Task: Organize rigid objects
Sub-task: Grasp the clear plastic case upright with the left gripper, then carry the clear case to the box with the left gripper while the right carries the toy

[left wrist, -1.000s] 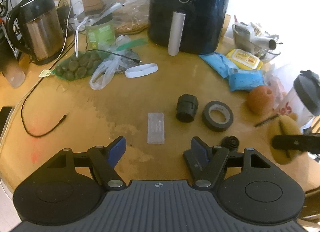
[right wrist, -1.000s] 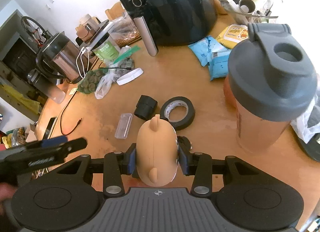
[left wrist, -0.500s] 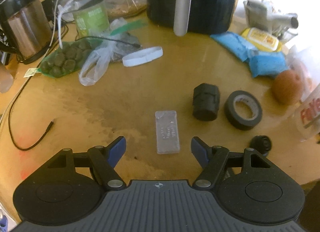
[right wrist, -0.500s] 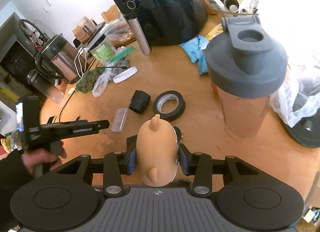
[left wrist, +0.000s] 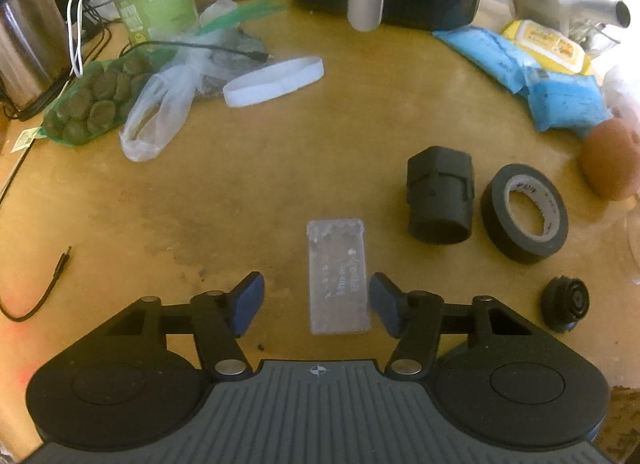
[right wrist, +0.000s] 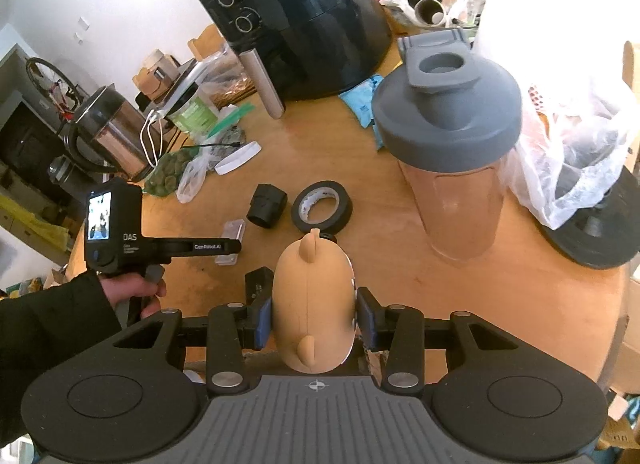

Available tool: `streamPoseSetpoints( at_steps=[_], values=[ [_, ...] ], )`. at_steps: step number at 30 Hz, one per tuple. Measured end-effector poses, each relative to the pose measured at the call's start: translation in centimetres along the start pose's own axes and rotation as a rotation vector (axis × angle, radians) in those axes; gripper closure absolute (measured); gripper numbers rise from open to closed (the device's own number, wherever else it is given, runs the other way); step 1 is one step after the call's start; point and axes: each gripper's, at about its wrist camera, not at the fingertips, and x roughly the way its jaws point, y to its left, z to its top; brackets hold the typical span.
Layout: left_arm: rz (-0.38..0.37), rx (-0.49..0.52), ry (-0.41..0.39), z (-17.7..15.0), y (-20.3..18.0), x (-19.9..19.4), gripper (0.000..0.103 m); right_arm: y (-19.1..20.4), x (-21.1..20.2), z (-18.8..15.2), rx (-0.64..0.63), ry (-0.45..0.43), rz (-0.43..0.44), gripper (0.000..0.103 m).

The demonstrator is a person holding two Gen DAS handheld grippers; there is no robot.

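The left gripper (left wrist: 316, 304) closes its jaws around a clear case (left wrist: 338, 274) lying on the table (left wrist: 280, 152), left of the black coupler (left wrist: 439, 195); its pads are not yet pressing. The right gripper (right wrist: 316, 322) clamps a tan toy (right wrist: 312, 304) near the shaker (right wrist: 448, 152).

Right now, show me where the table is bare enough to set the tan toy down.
The widest bare patch of the table lies between the white ring, the loose black cable end and the clear plastic case. A smaller one lies between the black tape roll and the shaker bottle. The back edge by the air fryer is crowded.
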Motion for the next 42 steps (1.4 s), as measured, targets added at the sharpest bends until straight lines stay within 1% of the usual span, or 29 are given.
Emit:
streamPoseSetpoints(
  at_steps=[1,2,3,5,8,13,21,29,33,36,42],
  values=[
    [-0.011,-0.001,-0.001,0.1,0.0,0.0,0.055,0.0,-0.1,-0.1,0.0,-0.002,-0.002,0.058],
    [-0.008,0.005,0.002,0.1,-0.2,-0.1,0.068,-0.1,-0.2,-0.1,0.0,-0.003,-0.003,0.058],
    [-0.004,0.013,0.006,0.2,-0.4,-0.2,0.07,-0.1,-0.3,-0.2,0.0,-0.004,-0.005,0.058],
    [-0.013,0.014,0.02,0.2,-0.4,-0.4,0.07,-0.1,-0.4,-0.3,0.001,-0.005,-0.005,0.058],
    [-0.025,0.011,0.011,-0.3,-0.5,-1.4,0.07,0.0,-0.3,-0.3,-0.002,-0.006,-0.003,0.058],
    [-0.063,-0.022,-0.024,-1.4,-0.2,-4.2,0.07,0.3,0.2,-0.4,-0.017,0.01,0.006,0.058],
    [-0.11,-0.082,-0.09,-2.9,0.1,-9.4,0.07,2.0,0.9,-0.1,-0.074,0.038,0.053,0.058],
    [-0.132,-0.134,-0.146,-4.8,-0.4,-14.2,0.07,3.6,0.7,1.0,-0.133,0.017,0.112,0.058],
    [-0.145,-0.138,-0.176,-5.5,-1.2,-16.4,0.07,4.1,0.5,1.6,-0.15,0.005,0.139,0.058],
    [-0.158,-0.146,-0.197,-5.9,-1.7,-17.6,0.07,4.4,0.3,2.0,-0.164,-0.003,0.156,0.058],
    [-0.17,-0.194,-0.235,-6.5,-2.5,-19.2,0.07,4.7,-0.5,2.8,-0.19,-0.013,0.183,0.058]
  ],
)
